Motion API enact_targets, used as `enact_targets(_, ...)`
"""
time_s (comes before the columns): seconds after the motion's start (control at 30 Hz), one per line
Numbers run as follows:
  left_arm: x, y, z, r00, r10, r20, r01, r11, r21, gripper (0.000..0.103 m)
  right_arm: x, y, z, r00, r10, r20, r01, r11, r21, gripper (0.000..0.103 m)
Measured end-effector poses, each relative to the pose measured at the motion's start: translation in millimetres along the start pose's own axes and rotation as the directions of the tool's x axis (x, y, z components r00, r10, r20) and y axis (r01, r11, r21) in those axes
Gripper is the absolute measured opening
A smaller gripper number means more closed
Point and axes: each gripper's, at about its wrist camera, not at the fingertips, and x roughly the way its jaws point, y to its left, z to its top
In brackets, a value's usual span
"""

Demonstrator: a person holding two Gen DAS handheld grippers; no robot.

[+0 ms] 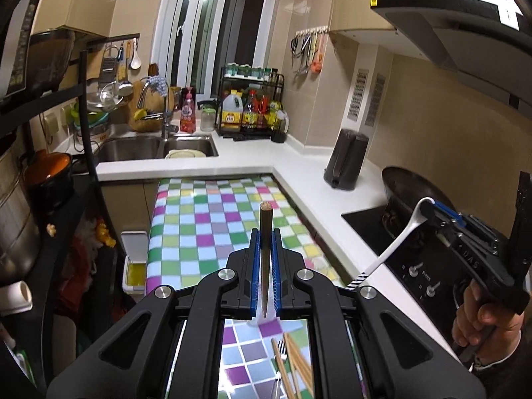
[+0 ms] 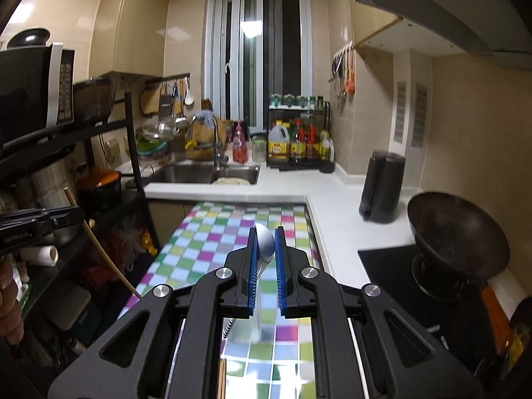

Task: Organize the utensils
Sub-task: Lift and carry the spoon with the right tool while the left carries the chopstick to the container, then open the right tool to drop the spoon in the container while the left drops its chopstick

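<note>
My left gripper (image 1: 265,237) is shut on a brown wooden chopstick (image 1: 265,232), held up high above the checkered table (image 1: 212,219); the chopstick's end points forward. The left gripper also shows in the right wrist view (image 2: 71,214) with the chopstick (image 2: 99,249) hanging down. My right gripper (image 2: 266,239) is shut on a white spoon (image 2: 265,244) by its bowl. In the left wrist view the right gripper (image 1: 429,207) holds the spoon (image 1: 395,246), its striped handle slanting down left. More chopsticks and a fork (image 1: 292,365) lie on the table below.
A white counter (image 1: 299,156) runs along the back and right, with a sink (image 1: 156,148), a bottle rack (image 1: 252,106), a black kettle (image 1: 345,159) and a wok (image 2: 455,242) on the black hob. A black shelf rack (image 1: 50,166) with pots stands left.
</note>
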Motion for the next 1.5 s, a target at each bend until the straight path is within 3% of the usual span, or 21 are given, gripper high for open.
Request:
enact_targets(0.13,16.5,0.5,22.9,1.000,-0.005,0.016,0.006,1.000,-0.019,0.007,26.8,2.0,17.8,1.000,-0.010,0.010,0.010,1.000,-0.001,0.010)
enact_targets(0.27,50.3,3.2,24.5,1.000,0.006,-0.017,-0.006,1.000,-0.025,0.007,61.0,9.9,11.2,1.000,-0.030,-0.007,0.030,0.999,-0.039,0.010)
enact_targets(0.43,95.7,1.9,-1.5,0.996,0.009,-0.090,-0.010,1.000,-0.013,0.007,98.0,16.2,-19.0,0.999,-0.042,-0.033,0.040,0.997,-0.070,0.010)
enact_targets(0.67,138.7,-3.1,-40.2,0.991,0.045,-0.123,-0.042,0.999,0.026,0.007,131.8,17.4,-64.8,0.996,-0.037,-0.082,0.030,0.997,-0.077,0.010)
enact_targets(0.87,165.6,-3.5,-64.2,0.985,0.048,-0.165,-0.045,0.999,0.020,0.007,147.6,22.6,-93.3,0.990,-0.029,-0.135,0.015,0.994,-0.105,0.010)
enact_targets(1.0,167.9,-2.0,-65.3,0.987,0.044,-0.155,-0.042,0.999,0.014,0.008,150.6,20.2,-105.3,0.986,-0.025,-0.163,0.010,0.996,-0.094,0.016)
enact_targets(1.03,167.6,-1.9,-64.8,0.987,0.048,-0.154,-0.047,0.999,0.012,0.013,149.1,19.7,-106.3,0.987,-0.029,-0.159,0.014,0.996,-0.092,0.020)
enact_targets(1.1,160.5,-0.5,-61.8,0.989,0.072,-0.128,-0.071,0.997,0.010,0.035,143.6,17.2,-105.5,0.988,-0.039,-0.148,0.027,0.996,-0.079,0.050)
enact_targets(1.13,155.8,-1.2,-60.6,0.990,0.087,-0.107,-0.086,0.996,0.013,0.046,140.7,16.1,-104.1,0.989,-0.043,-0.140,0.032,0.997,-0.075,0.051)
enact_targets(1.3,118.0,-5.0,-57.8,0.989,0.150,-0.007,-0.150,0.989,0.016,0.056,113.6,12.9,-97.2,0.994,-0.048,-0.102,0.042,0.997,-0.058,0.051)
enact_targets(1.5,67.7,-9.8,-78.6,0.976,0.205,0.079,-0.205,0.979,-0.006,0.068,56.7,12.6,-100.3,0.999,-0.045,-0.011,0.045,0.999,-0.015,0.052)
